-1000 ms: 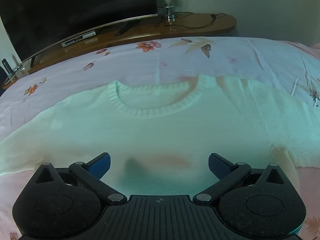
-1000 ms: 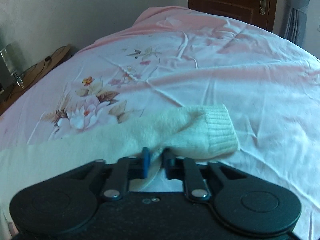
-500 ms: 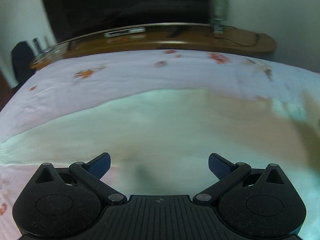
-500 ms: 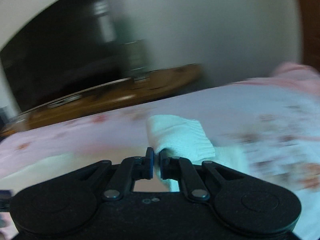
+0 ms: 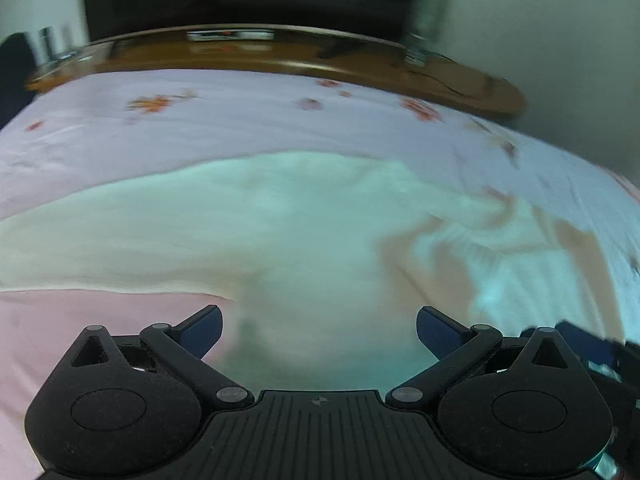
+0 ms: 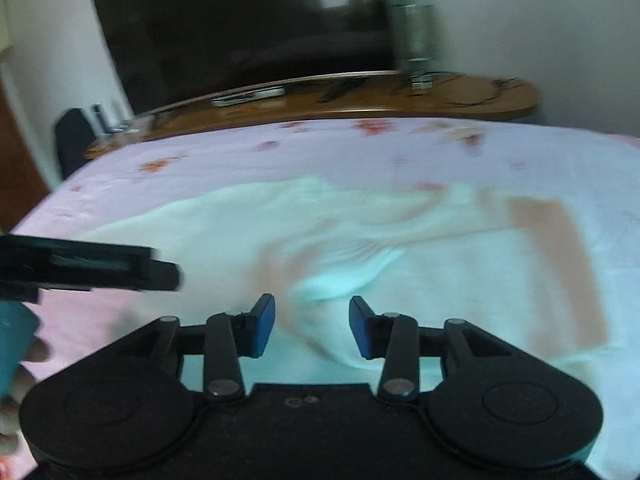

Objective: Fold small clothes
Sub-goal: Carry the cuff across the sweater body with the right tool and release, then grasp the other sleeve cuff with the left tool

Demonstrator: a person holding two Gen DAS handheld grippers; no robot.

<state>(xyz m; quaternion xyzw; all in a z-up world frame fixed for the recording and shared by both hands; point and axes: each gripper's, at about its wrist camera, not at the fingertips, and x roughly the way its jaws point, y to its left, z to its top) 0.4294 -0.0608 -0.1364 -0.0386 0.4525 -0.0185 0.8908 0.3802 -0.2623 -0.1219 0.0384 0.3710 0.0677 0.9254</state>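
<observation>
A small cream knit sweater (image 5: 280, 232) lies flat on a pink floral bedsheet (image 5: 240, 120). Its right sleeve is folded in across the body (image 6: 352, 264). My left gripper (image 5: 319, 330) is open and empty, low over the sweater's left side by the left sleeve. My right gripper (image 6: 312, 326) is open and empty, just above the folded-in sleeve. The left gripper also shows as a dark bar at the left of the right wrist view (image 6: 100, 266). The right gripper's body shows at the right edge of the left wrist view (image 5: 600, 344). Both views are blurred by motion.
A wooden TV bench (image 6: 360, 96) runs along the far side of the bed with a large dark TV (image 6: 240, 28), a glass object (image 6: 416, 40) and cables on it. A dark speaker (image 6: 74, 136) stands at the far left.
My right gripper carried the sleeve cuff leftward over the sweater's body, then opened and let it go. My left gripper swung to the left, staying open.
</observation>
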